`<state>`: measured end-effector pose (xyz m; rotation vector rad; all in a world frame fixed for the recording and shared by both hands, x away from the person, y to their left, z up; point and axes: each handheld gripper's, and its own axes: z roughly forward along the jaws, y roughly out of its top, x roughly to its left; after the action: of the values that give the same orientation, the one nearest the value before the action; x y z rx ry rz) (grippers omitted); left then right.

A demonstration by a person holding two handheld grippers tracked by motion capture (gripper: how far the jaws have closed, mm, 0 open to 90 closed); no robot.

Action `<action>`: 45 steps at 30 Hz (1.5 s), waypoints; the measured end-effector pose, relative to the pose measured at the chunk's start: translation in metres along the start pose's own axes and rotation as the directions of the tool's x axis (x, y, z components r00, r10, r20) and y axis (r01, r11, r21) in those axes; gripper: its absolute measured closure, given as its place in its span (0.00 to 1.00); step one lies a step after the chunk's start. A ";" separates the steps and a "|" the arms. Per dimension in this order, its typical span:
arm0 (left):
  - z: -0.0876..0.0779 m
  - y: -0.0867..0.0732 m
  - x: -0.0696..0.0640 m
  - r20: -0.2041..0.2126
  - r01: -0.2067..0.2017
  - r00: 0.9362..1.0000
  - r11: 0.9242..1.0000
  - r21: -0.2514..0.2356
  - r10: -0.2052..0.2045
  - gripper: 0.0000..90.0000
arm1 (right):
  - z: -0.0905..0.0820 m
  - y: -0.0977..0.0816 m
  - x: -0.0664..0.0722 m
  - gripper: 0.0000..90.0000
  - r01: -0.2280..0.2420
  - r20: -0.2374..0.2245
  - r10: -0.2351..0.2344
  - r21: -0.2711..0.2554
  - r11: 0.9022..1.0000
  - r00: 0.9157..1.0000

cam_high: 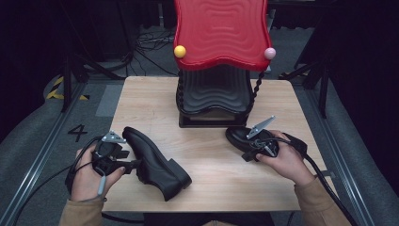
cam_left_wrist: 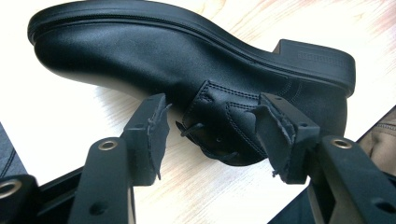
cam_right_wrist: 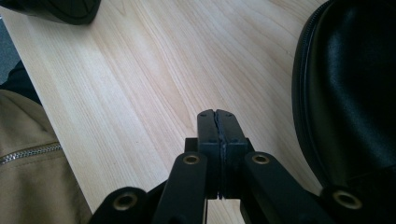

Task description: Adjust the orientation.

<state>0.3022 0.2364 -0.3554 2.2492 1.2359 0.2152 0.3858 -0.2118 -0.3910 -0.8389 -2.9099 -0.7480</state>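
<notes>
- Left gripper [cam_high: 126,165]: jaws open, straddling the tongue of a black leather lace-up shoe [cam_high: 155,162] lying on the pale wooden bench [cam_high: 207,179].
- Red wavy-topped stand [cam_high: 221,33] at the bench's back.
- Right gripper [cam_right_wrist: 217,116]: jaws closed, empty, beside a second black leather shoe [cam_high: 237,135].

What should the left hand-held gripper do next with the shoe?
Probably close. The left hand-held gripper is open, with the tongue and laces of the left shoe lying on its side between the pads, not yet pinched. Closing on it looks like the natural next step.
</notes>
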 end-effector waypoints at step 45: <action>-0.001 -0.004 -0.023 0.111 -0.033 0.993 0.999 -0.011 0.034 0.84 | 0.048 0.064 0.077 1.00 0.207 -0.145 -0.227 -0.139 0.968 0.963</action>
<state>0.2858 0.2194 -0.3541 2.2436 1.1376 0.1059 0.3580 -0.1042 -0.3941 -0.4439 -2.8629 -0.9706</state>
